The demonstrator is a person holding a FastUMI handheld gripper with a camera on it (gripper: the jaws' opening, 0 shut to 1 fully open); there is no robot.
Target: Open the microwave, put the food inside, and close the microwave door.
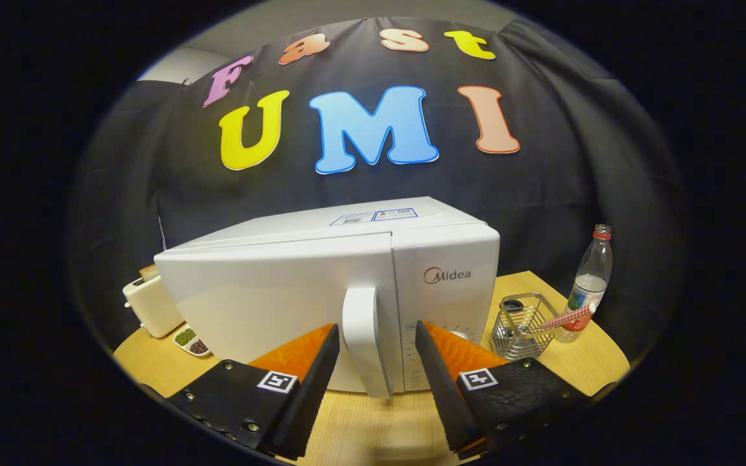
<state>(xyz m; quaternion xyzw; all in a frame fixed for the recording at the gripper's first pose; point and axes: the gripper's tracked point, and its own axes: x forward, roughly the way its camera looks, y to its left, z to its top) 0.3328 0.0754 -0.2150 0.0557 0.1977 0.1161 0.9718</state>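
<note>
A white microwave point(327, 285) stands on the round wooden table point(593, 362), its door shut. The vertical white door handle point(365, 336) sits just ahead of my gripper point(376, 333) and falls in the gap between the two fingers. Both fingers are spread wide and neither one presses on the handle. The control panel with its dial lies to the right of the handle, partly hidden behind the right finger point(451, 362).
A white toaster point(149, 304) holding a slice of bread stands left of the microwave, with a small dish of seeds point(192, 342) beside it. On the right are a wire basket point(520, 327) with a striped-handled utensil and a plastic water bottle point(590, 281).
</note>
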